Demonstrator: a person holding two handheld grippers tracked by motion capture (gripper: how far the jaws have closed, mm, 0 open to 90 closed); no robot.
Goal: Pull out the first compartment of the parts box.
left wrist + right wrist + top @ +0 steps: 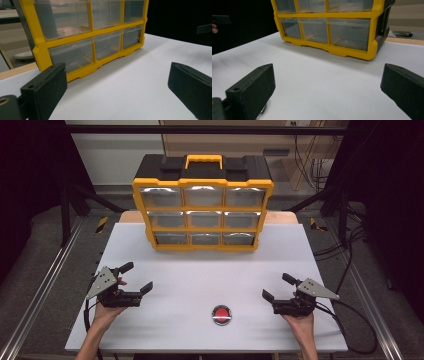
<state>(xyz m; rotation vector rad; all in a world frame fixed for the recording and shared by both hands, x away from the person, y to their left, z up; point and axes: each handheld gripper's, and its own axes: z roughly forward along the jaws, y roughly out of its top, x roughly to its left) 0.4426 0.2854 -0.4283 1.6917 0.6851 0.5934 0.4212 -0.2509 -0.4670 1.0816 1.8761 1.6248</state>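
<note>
one drawer organizer [202, 210], nine drawers, one red button [221, 314], two grippers

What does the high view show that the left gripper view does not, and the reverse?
High view's extras: the red button, the yellow carry handle, and the right tool, open. Left gripper view's extras: the left tool with its jaws up close, wide apart. Shared: the yellow drawer organizer and the white table.
</note>
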